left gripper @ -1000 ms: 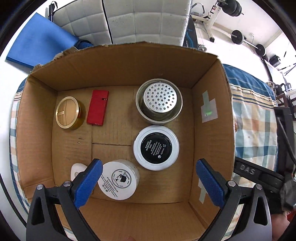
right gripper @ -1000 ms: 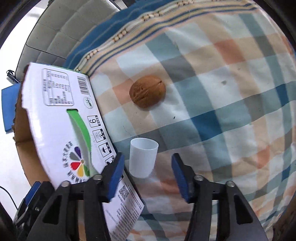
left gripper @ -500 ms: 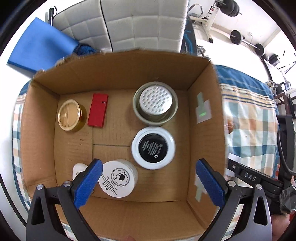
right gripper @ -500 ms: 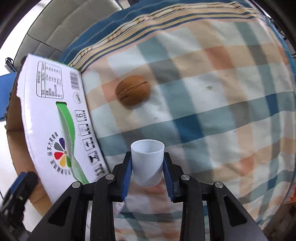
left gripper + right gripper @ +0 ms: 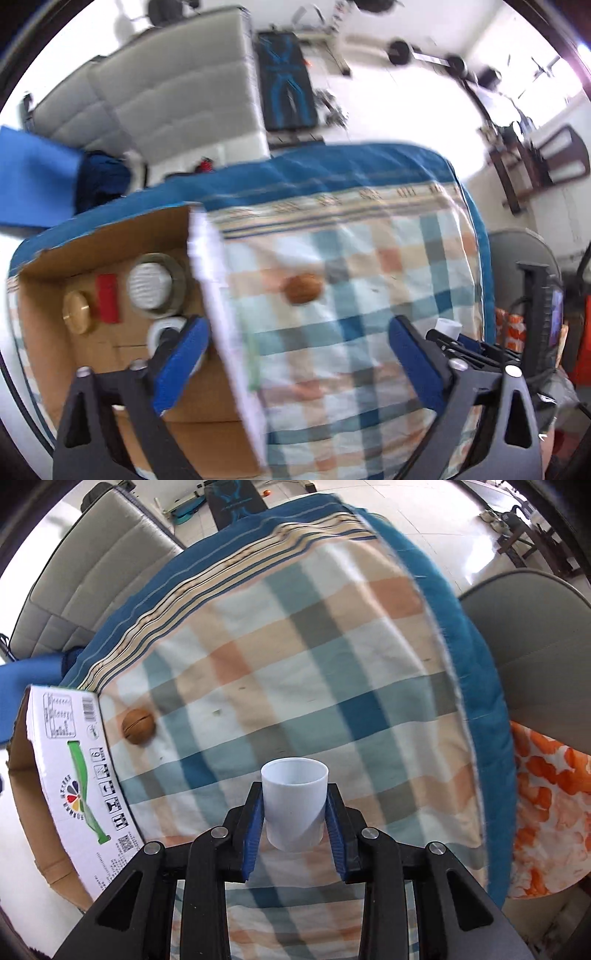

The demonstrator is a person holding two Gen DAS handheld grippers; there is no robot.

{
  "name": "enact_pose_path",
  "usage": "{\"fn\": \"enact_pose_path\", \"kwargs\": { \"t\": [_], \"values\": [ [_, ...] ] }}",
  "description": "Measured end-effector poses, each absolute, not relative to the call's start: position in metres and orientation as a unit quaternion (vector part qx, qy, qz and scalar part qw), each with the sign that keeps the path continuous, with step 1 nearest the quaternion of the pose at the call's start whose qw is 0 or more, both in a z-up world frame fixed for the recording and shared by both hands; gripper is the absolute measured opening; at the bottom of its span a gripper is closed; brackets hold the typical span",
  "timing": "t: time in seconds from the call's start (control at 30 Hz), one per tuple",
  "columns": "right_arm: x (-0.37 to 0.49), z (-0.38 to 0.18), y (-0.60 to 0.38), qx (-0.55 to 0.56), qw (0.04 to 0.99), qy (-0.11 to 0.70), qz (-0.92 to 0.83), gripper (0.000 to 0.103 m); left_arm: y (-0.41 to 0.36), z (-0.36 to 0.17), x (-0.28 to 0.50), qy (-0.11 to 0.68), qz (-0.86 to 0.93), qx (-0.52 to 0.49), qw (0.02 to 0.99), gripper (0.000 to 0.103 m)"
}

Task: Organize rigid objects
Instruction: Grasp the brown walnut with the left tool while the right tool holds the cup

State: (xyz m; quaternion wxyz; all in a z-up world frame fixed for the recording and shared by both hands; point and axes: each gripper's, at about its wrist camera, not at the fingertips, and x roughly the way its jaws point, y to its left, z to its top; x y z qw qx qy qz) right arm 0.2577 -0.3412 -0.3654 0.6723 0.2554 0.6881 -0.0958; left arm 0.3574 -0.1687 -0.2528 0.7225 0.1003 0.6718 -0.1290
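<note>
My right gripper (image 5: 295,814) pinches the white cup (image 5: 294,803) upright, lifted above the checked cloth (image 5: 332,686); my left gripper (image 5: 299,363), empty, has just been narrowing yet stands spread above the cardboard box (image 5: 218,295) wall; the walnut (image 5: 303,289) lies on the cloth near the box.

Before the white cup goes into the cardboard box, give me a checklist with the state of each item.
1. Right gripper shut on the white cup: ok.
2. Cup upright, mouth up: ok.
3. Cup lifted clear of the checked cloth: cannot tell.
4. Cardboard box open, floor space free: ok.
5. Left gripper open, holding nothing; its jaws have just been closing a little: ok.
6. Walnut lies on the cloth beside the box wall, off the cup's path: cannot tell.
</note>
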Motion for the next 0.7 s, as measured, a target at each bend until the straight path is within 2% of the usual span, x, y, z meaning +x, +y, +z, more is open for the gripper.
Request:
{"fn": "enact_pose_path", "kwargs": {
  "t": [0.03, 0.1, 0.17, 0.53, 0.63, 0.67, 0.7],
  "values": [
    [0.253, -0.367, -0.350, 0.258, 0.671, 0.688, -0.098, 0.034, -0.175, -0.260, 0.359, 0.680, -0.132, 0.102, 0.714, 0.089],
    [0.257, -0.366, -0.359, 0.262, 0.669, 0.688, -0.100, 0.034, -0.187, -0.286, 0.366, 0.705, -0.131, 0.108, 0.689, 0.070],
    [0.257, -0.370, -0.369, 0.271, 0.666, 0.688, -0.097, 0.034, -0.193, -0.305, 0.371, 0.720, -0.119, 0.118, 0.674, 0.064],
    [0.273, -0.394, -0.353, 0.279, 0.661, 0.692, -0.080, 0.034, -0.210, -0.383, 0.388, 0.743, -0.064, 0.203, 0.635, 0.063],
    [0.278, -0.400, -0.346, 0.277, 0.659, 0.695, -0.075, 0.034, -0.208, -0.396, 0.391, 0.750, -0.060, 0.197, 0.629, 0.048],
    [0.280, -0.401, -0.344, 0.274, 0.659, 0.696, -0.074, 0.034, -0.207, -0.399, 0.392, 0.754, -0.060, 0.190, 0.626, 0.039],
    [0.281, -0.402, -0.343, 0.272, 0.659, 0.697, -0.075, 0.034, -0.207, -0.401, 0.393, 0.756, -0.061, 0.186, 0.625, 0.039]
  ]
}}
